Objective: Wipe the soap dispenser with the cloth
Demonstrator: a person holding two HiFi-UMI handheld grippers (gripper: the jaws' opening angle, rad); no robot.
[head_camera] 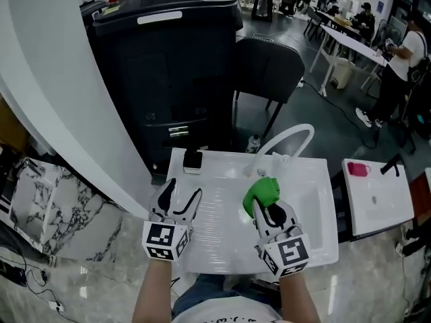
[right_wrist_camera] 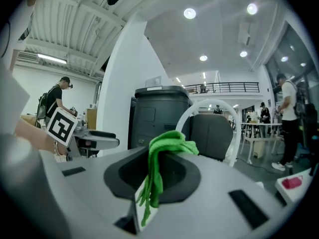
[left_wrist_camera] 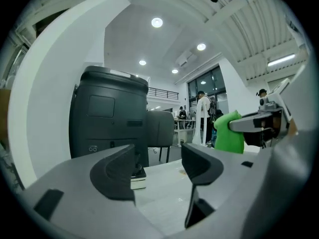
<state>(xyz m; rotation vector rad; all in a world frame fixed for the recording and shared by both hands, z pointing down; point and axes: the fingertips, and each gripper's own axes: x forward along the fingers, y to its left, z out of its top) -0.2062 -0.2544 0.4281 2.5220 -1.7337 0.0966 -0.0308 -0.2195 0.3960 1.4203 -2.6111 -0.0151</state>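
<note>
The soap dispenser (head_camera: 192,160), a small white block with a black top, stands on the back left corner of the white sink (head_camera: 316,241). My left gripper (head_camera: 180,197) hangs just in front of it, open and holding nothing. In the left gripper view the dispenser (left_wrist_camera: 138,179) shows beyond the open left gripper (left_wrist_camera: 159,168), close to the left jaw. My right gripper (head_camera: 266,210) is shut on a bright green cloth (head_camera: 262,192) over the basin's middle. In the right gripper view the cloth (right_wrist_camera: 160,156) is bunched between the jaws of the right gripper (right_wrist_camera: 159,176) and droops down.
A curved white faucet (head_camera: 289,136) rises at the sink's back edge. Behind the sink stand a tall black bin (head_camera: 168,66) and a dark chair (head_camera: 269,66). A second white basin (head_camera: 377,197) with a pink item (head_camera: 358,169) sits to the right. People stand far back.
</note>
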